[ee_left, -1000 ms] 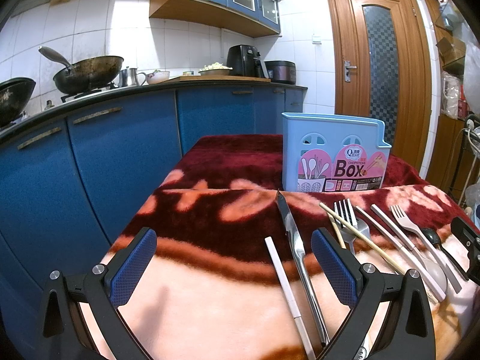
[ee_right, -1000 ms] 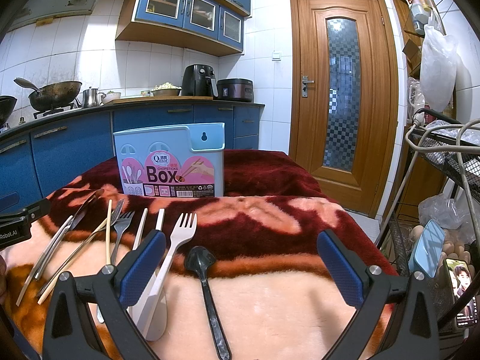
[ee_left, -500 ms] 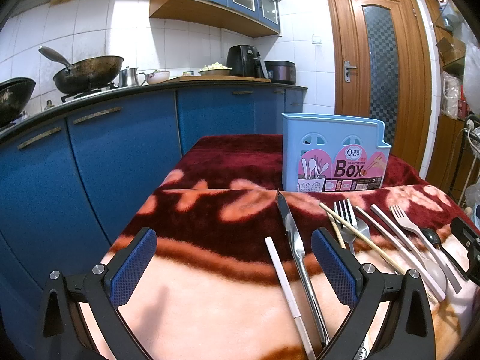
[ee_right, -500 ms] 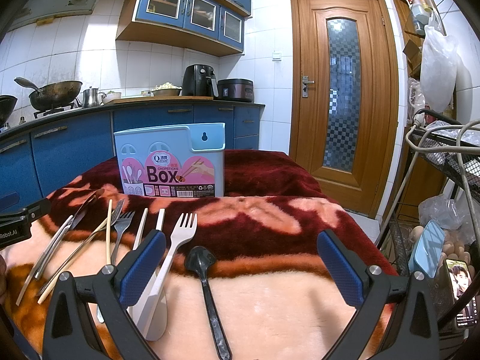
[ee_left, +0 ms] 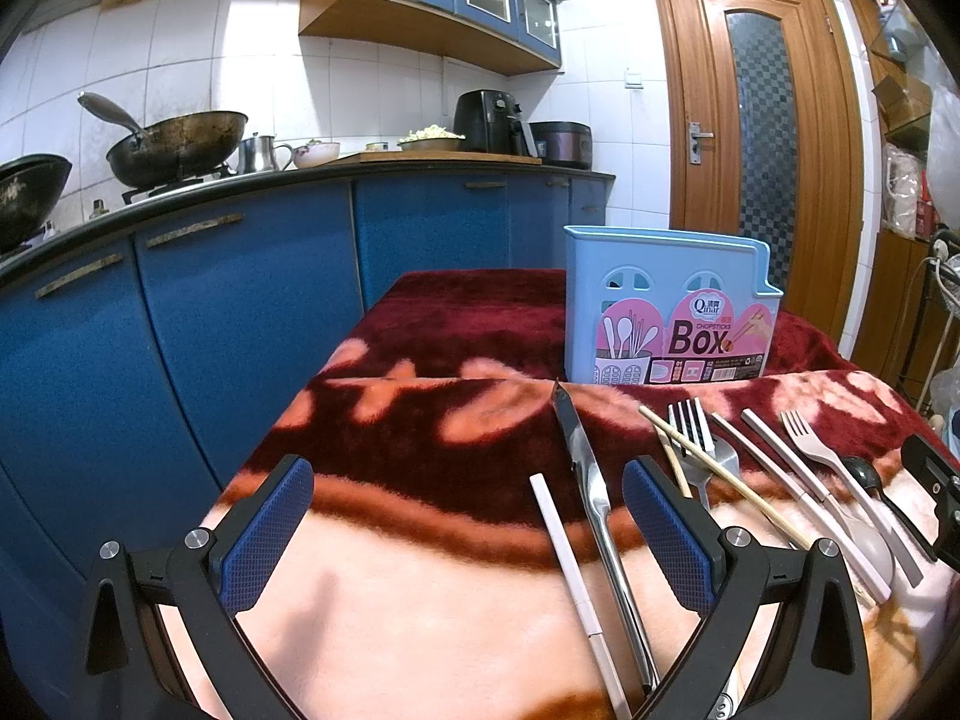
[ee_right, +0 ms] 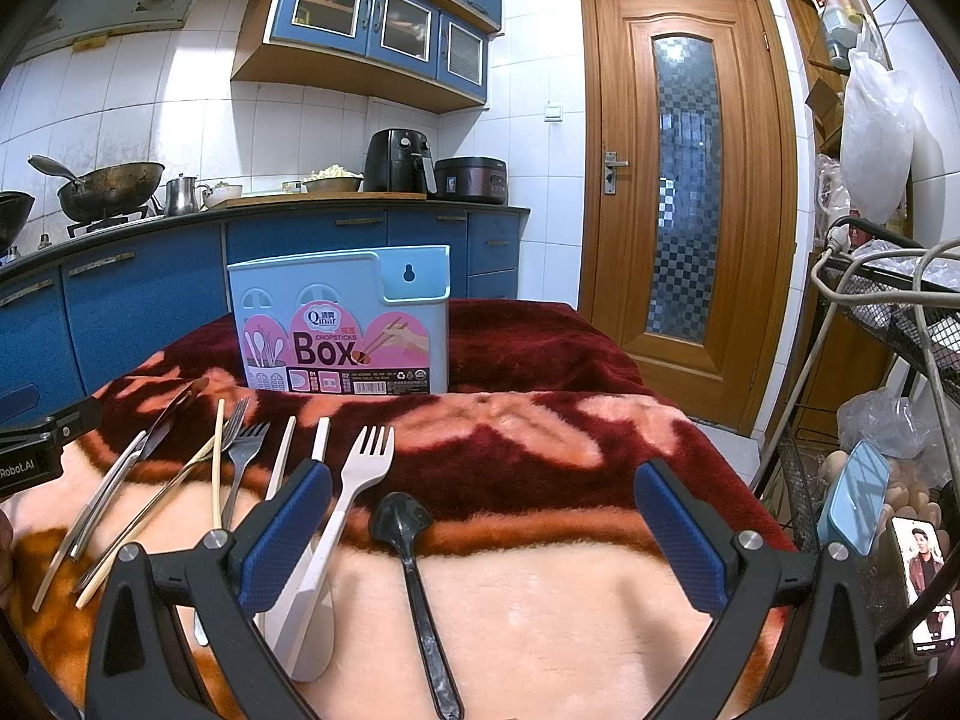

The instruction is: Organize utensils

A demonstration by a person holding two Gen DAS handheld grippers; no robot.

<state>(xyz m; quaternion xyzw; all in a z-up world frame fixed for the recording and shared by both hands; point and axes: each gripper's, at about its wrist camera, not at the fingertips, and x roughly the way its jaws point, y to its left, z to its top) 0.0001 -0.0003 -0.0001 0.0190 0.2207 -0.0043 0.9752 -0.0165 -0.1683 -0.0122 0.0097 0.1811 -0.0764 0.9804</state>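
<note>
Left gripper (ee_left: pixel 468 525), blue-padded and black-framed, hovers low over the plush red-and-peach floral blanket (ee_left: pixel 420 594) with its jaws spread wide and nothing between them. Just inside its right finger lie a slim pale-pink chopstick (ee_left: pixel 570 570) and a long stainless-steel table knife (ee_left: pixel 591 495), side by side, tips pointing away from the tool. Beyond that finger, further right, lie a steel fork (ee_left: pixel 696 426), a bamboo chopstick (ee_left: pixel 714 468) crossing its handle, and a pale plastic fork (ee_left: pixel 822 456).

Right gripper (ee_right: pixel 483 525) is likewise fully parted and empty. A black plastic spoon (ee_right: pixel 414 564) lies between its fingers (nearer the left one), bowl pointing away from the tool. A white plastic fork (ee_right: pixel 354 492) passes under the left finger; the remaining cutlery fans out to the left of it.

The light-blue plastic chopsticks box with a pink "Box" label (ee_right: pixel 342 324) stands upright ahead of both tools, past the utensil tips; ahead-right for the left gripper, ahead-left for the right. No utensil shows above its rim.
</note>
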